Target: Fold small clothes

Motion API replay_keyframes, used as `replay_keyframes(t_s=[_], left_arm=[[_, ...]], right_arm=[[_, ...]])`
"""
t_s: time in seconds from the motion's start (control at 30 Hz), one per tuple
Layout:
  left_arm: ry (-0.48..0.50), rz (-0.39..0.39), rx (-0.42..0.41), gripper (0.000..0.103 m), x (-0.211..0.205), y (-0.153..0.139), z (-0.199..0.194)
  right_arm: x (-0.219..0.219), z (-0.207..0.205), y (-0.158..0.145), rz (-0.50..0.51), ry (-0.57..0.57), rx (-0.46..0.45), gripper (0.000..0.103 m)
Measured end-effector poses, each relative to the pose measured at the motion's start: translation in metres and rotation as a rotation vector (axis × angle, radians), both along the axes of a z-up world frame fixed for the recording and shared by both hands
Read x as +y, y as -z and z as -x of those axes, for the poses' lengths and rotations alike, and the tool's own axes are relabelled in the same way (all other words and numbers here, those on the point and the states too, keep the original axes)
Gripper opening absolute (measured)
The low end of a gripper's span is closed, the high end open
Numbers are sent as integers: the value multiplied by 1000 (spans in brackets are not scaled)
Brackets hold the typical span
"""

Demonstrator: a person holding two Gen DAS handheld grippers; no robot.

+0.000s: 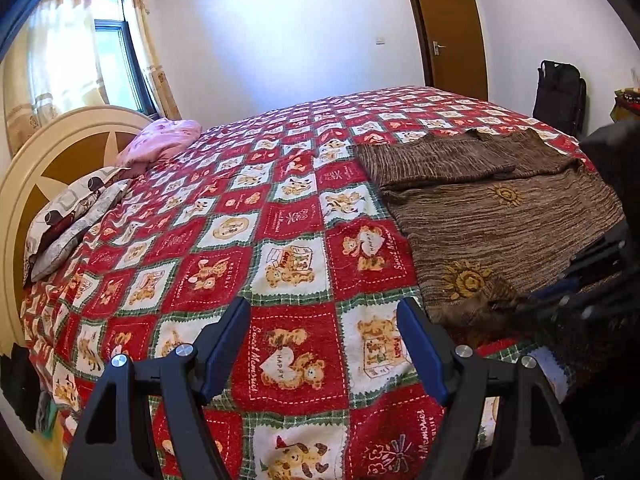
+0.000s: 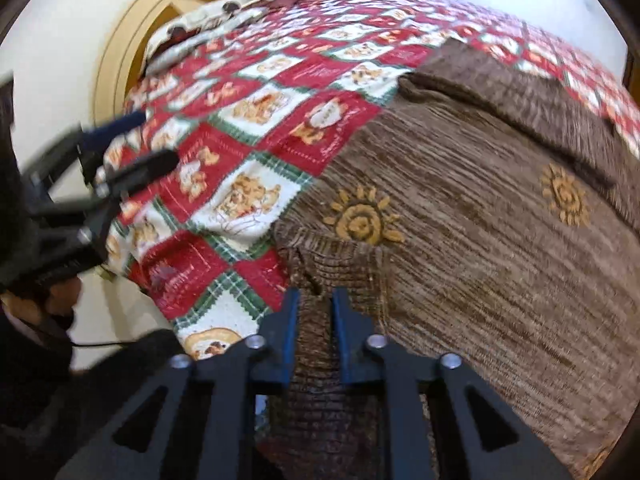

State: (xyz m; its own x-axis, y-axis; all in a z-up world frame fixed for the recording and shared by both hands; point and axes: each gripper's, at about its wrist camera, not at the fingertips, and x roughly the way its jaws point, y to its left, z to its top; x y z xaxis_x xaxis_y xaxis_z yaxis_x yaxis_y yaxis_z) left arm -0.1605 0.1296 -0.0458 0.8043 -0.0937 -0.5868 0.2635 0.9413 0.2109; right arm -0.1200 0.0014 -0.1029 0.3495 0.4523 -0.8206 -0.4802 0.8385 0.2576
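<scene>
From the left wrist camera, the left gripper [image 1: 324, 344] hovers above the bedspread [image 1: 256, 240], its two blue-padded jaws wide apart with nothing between them. The bedspread is a red, white and green patchwork printed with teddy bears, and it covers the whole bed. The brown knitted sweater [image 1: 500, 208] lies flat on the right half of the bed, one sleeve folded across its chest, with two yellow sun motifs showing. At the right edge the right gripper [image 1: 576, 300] appears blurred at the sweater's near hem. By the round cream headboard [image 1: 52, 160] lie two patterned pillows [image 1: 72, 216] and one pink bundle of bedding [image 1: 160, 140]. The room has white walls, one brown door [image 1: 448, 28], one curtained window [image 1: 108, 40] and one black bag [image 1: 558, 88] against the far wall.

From the right wrist camera, the right gripper [image 2: 314, 300] has its jaws clamped on a bunched fold of the sweater [image 2: 480, 240] at its hem, near the bed's edge. The left gripper [image 2: 136, 148] hangs open at the left, above the bedspread [image 2: 248, 120]. The headboard [image 2: 120, 40] and pillows [image 2: 192, 28] sit at the top.
</scene>
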Motion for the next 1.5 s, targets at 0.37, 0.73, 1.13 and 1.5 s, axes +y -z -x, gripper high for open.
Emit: replay_keyframes(t_s=[0.37, 0.73, 1.13, 1.5], left_arm=[[136, 0, -20, 76, -20, -5, 14], [144, -30, -9, 76, -22, 0, 14], [173, -28, 0, 76, -23, 4, 13], [327, -46, -7, 76, -47, -5, 13]], right_arm=[[-58, 8, -20, -418, -3, 138, 11], [-15, 16, -24, -115, 7, -33, 59], [-15, -2, 3, -75, 12, 31, 14], [-75, 0, 13, -472, 62, 220, 11]])
